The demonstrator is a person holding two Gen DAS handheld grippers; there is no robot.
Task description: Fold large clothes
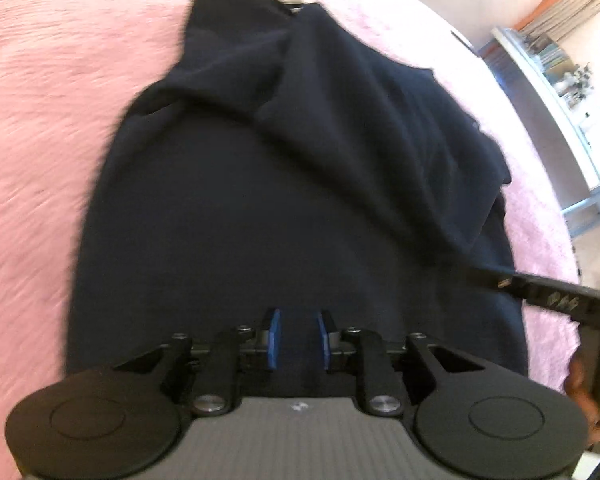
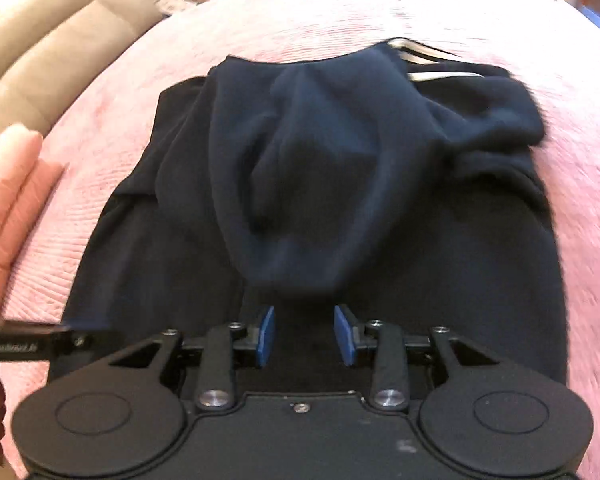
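Note:
A dark navy garment (image 1: pixel 284 184) lies spread on a pink bedspread (image 1: pixel 40 128), with one part folded over its middle in loose creases. In the right wrist view the same garment (image 2: pixel 308 184) shows white stripes (image 2: pixel 424 50) at its far edge. My left gripper (image 1: pixel 299 338) hangs over the near part of the cloth, its blue pads apart with only the cloth below showing in the gap. My right gripper (image 2: pixel 306 336) stands open wider over the near edge of the fold, gripping nothing. One black finger (image 1: pixel 540 292) of the right gripper reaches in from the right of the left wrist view.
Beige cushions (image 2: pixel 60 28) lie beyond the bed at the upper left, and a pink pillow (image 2: pixel 12 176) sits at the left edge. White shelving (image 1: pixel 560 80) stands past the bed on the right. A hand (image 1: pixel 584 392) holds the right gripper.

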